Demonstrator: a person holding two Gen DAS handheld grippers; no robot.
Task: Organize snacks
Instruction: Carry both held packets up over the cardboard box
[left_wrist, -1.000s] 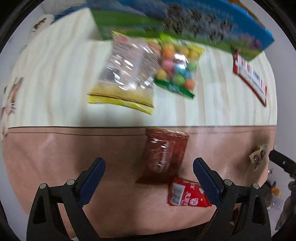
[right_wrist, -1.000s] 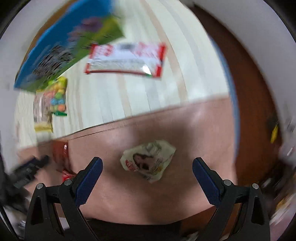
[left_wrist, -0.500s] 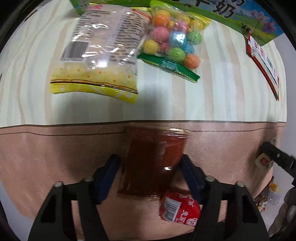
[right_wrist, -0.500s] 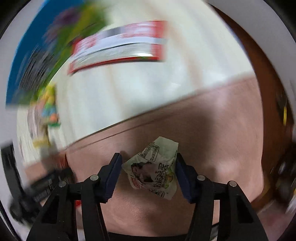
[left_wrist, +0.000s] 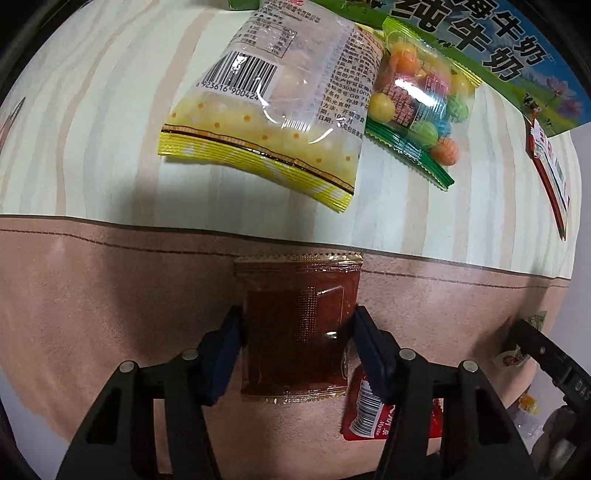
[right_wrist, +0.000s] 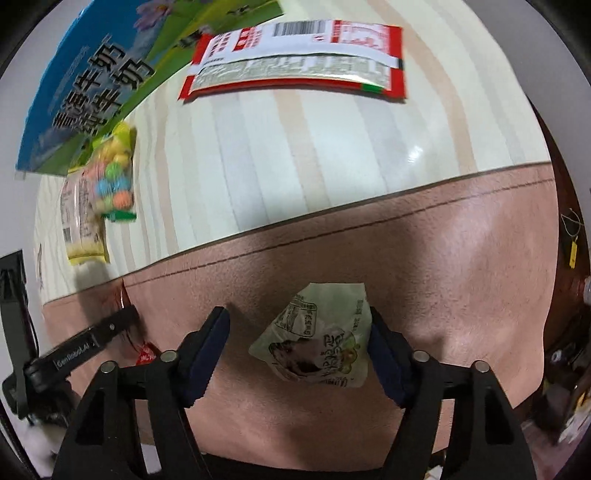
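Note:
A dark red-brown sachet (left_wrist: 295, 332) lies flat on the tan mat (left_wrist: 110, 314). My left gripper (left_wrist: 297, 317) points down over it, its jaws closing, and both blue pads sit against the sachet's side edges. A small red packet (left_wrist: 364, 413) peeks out under its right finger. In the right wrist view a crumpled green-white snack packet (right_wrist: 321, 347) lies between the jaws of my right gripper (right_wrist: 299, 317), which are opening. The right pad touches the packet and the left pad stands clear of it.
On the pale striped surface (left_wrist: 92, 129) beyond the mat lie a clear yellow-trimmed bag (left_wrist: 273, 110), a bag of coloured candy balls (left_wrist: 417, 99), a blue-green milk carton (left_wrist: 480, 48) and a red-white packet (right_wrist: 295, 62). The left tool's arm (right_wrist: 85, 343) shows at the right view's left edge.
Both grippers came down closer to the mat. The left jaws went from wide apart to closed against the sachet. The right jaws narrowed around the green-white packet, then widened a little.

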